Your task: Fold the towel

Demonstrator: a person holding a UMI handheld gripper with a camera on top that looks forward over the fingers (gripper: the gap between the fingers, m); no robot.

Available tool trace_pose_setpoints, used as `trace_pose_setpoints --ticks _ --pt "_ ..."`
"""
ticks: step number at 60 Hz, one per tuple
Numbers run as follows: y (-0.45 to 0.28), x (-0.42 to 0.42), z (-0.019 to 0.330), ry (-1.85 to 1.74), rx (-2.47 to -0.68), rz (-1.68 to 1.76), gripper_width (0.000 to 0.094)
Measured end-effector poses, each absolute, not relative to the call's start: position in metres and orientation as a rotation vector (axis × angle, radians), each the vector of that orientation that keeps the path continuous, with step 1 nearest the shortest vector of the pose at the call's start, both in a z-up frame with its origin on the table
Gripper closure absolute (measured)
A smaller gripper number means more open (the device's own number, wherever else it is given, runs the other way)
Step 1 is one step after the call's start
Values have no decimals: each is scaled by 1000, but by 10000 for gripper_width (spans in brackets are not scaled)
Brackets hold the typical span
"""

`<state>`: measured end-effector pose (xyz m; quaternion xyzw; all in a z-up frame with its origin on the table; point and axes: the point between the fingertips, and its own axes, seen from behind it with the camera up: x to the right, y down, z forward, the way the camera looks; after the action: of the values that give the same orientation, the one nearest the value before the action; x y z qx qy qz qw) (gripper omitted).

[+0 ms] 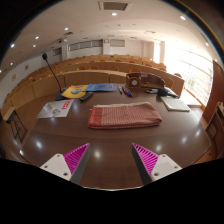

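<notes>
A reddish-pink towel (124, 115) lies folded into a long flat rectangle on the dark brown table (110, 140), beyond my fingers. My gripper (110, 158) is open and empty, held above the table's near part. Its two pink pads (76, 157) stand wide apart with bare table between them. The towel is well ahead of the fingertips and nothing touches it.
At the table's far side lie a yellow and blue item (82, 90), papers (57, 108) at the left, a dark object (146, 80) and a white sheet (176, 102) at the right. Wooden desks and chairs (60, 80) ring the room behind.
</notes>
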<state>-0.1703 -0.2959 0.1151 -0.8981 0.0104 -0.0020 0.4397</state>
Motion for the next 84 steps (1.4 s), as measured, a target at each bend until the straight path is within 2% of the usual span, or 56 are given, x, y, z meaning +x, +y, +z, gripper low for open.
trace_pose_setpoints --ticks 10,22,29,34,39,41,48,51,58,67,70,79,84 --pt "-195 -233 84 -7 -2244 -8 82" --pt "-97 -258 36 -49 -2264 -75 81" --pt "-61 -256 9 -59 -2289 -128 94" --pt "-45 -252 -7 -57 -2306 -136 144" --pt "-35 -253 -6 -47 -2287 -121 222" --pt "-33 -253 -6 -58 -2283 -122 282" --pt "-29 -255 -7 -138 -2260 -161 645" --pt "-28 -250 -6 -180 -2241 -231 838" --pt "-26 -250 -5 -237 -2198 -292 886" --pt "-37 -274 3 -172 -2231 -80 893" --pt "-41 -280 17 -146 -2233 23 894" --pt "-51 -286 94 -41 -2137 321 893" --pt "-51 -259 138 8 -2066 397 893"
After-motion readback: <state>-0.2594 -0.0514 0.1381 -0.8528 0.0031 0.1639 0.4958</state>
